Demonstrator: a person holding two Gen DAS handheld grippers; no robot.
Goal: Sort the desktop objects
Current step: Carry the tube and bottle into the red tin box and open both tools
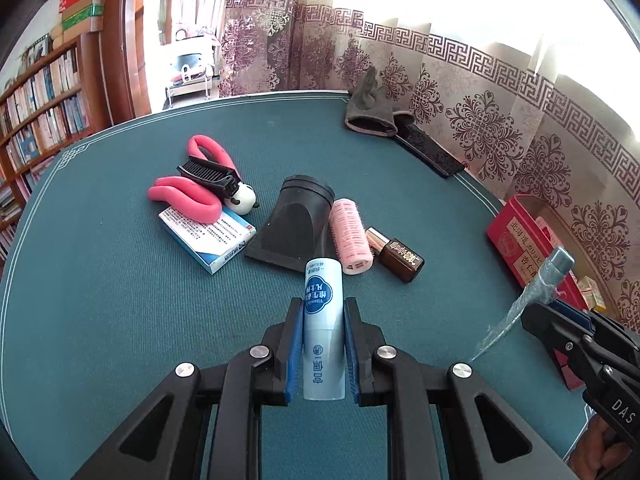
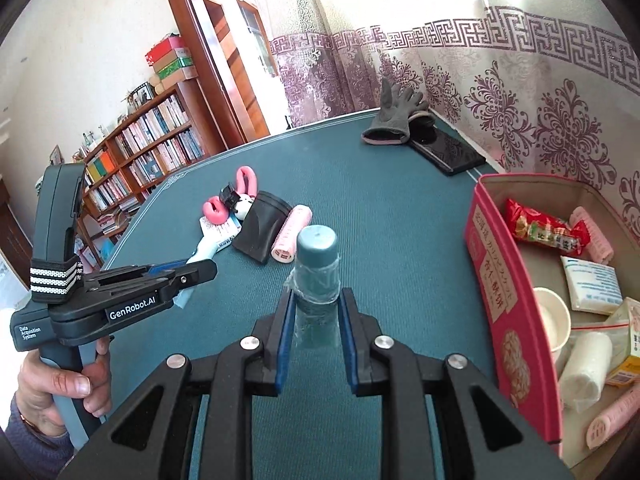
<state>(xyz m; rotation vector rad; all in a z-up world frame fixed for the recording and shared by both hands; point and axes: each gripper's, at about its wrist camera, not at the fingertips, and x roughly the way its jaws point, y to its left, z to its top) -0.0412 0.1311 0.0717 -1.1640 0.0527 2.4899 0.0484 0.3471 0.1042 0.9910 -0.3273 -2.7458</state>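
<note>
A pale blue cylindrical plastic tube with a dark blue label (image 1: 323,320) is pinched between the blue ribbed pads of the left gripper (image 1: 323,344) and is held clear of the green woven cloth table cover (image 1: 100,300). A teal round-capped tube wrapped in crinkled clear film (image 2: 316,280) is pinched in the same way by the right gripper (image 2: 316,340), its domed cap pointing away from the camera.

On the cloth beyond the left gripper a cluster of things is laid out: a black matte flared plastic nozzle (image 1: 296,220), a pink bristled cylindrical hair roller (image 1: 351,240) lying against the nozzle's side, and a small brown glass bottle with a rose-gold cap (image 1: 398,256) just beside the roller. Further left, a white and blue printed cardboard box (image 1: 208,240) is overlain by pink rubbery-handled pliers (image 1: 188,196), with a black toothed folding comb (image 1: 212,174) and a small white rounded panda figure (image 1: 242,200) touching them.

A grey knitted glove (image 2: 394,120) is slumped near the far edge, against the patterned curtain (image 2: 520,100). At the right a red rectangular tin (image 2: 496,280) is seen, holding soft packets, a white paper cup and more pink rollers.
</note>
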